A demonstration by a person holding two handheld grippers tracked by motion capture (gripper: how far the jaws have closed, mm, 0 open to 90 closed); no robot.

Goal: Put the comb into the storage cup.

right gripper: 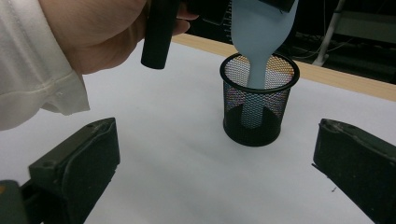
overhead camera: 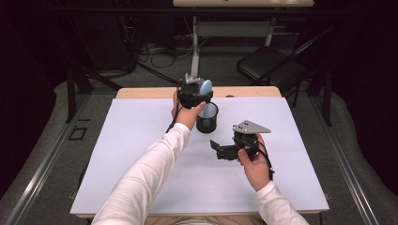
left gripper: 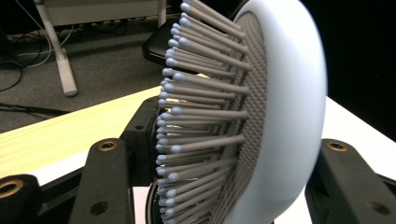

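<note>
At the upper middle of the high view the left gripper (overhead camera: 195, 91) grasps the hairbrush (overhead camera: 205, 87) head, handle already down inside the mesh cup (overhead camera: 207, 117), so its fingers should release only once the handle rests, while the right gripper (overhead camera: 217, 149) waits released.

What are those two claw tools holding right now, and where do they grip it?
The left gripper holds a pale blue hairbrush by its head, handle down in the mesh cup. The right gripper holds nothing, jaws open.
</note>
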